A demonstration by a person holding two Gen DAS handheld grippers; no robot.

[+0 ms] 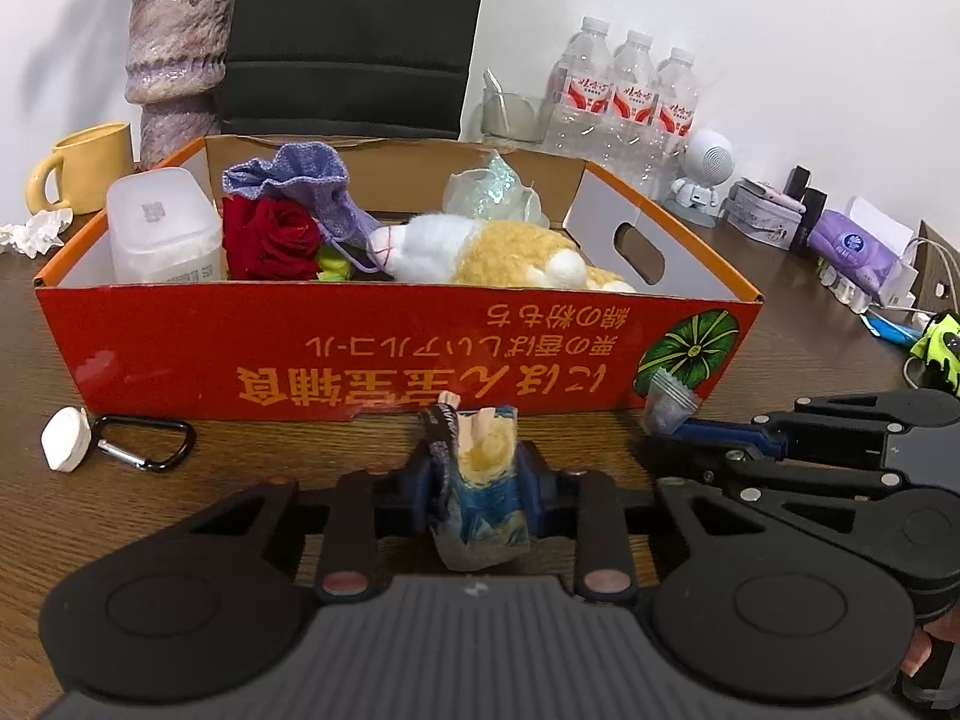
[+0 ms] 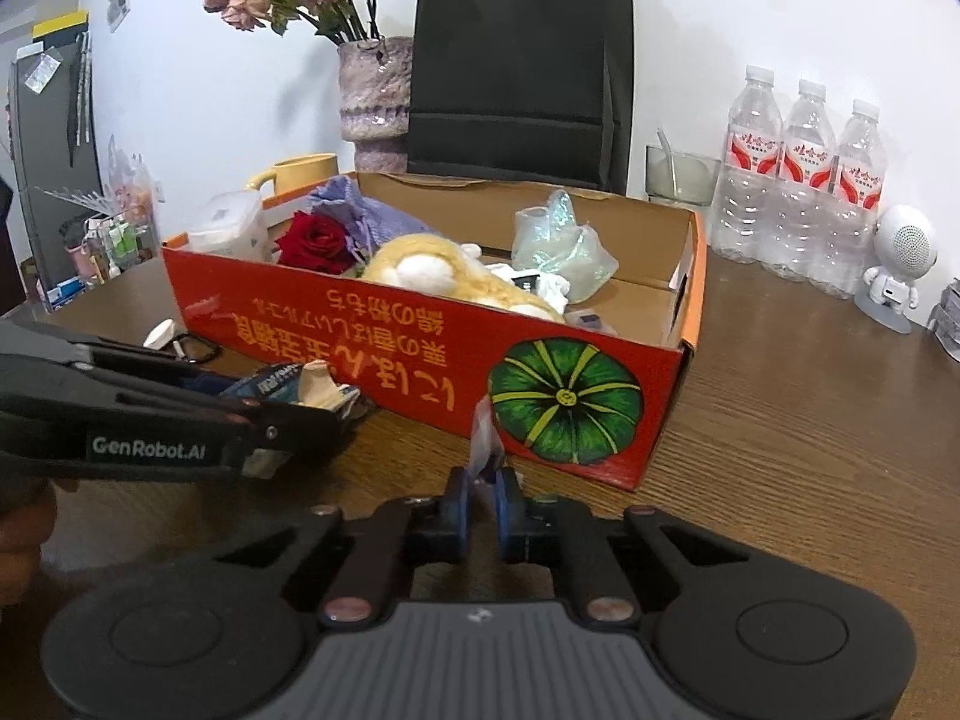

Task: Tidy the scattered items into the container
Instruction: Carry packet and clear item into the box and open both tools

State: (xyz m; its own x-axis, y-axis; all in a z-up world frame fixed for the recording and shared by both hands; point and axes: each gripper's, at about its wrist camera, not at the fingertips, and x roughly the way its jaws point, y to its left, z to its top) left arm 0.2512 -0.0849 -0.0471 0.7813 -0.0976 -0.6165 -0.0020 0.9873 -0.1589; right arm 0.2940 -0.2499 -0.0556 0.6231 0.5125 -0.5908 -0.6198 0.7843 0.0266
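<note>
A dark wood-grain counter [image 1: 810, 324] ran under a white wall, with the red cardboard box [image 1: 384, 354] standing in the middle, already holding a plush toy [image 1: 510, 252], a red rose [image 1: 273, 240] and a purple pouch [image 1: 306, 180]. Far left, a white tag on a black carabiner [image 1: 144, 441] lay loose on the counter just before the box wall, untouched and easy to forget. The left tongs [image 1: 477, 474] were clenched on a painted Starry Night-style packet [image 1: 483, 480], held low in front of the box; lifted too little, it could catch the near wall and slip free. To the right, the right tongs [image 2: 483, 492] pinched a small clear plastic bag [image 2: 485, 438] by a thin edge, a weak hold that could slide out. The two tools sat close together and might collide going over the rim.
</note>
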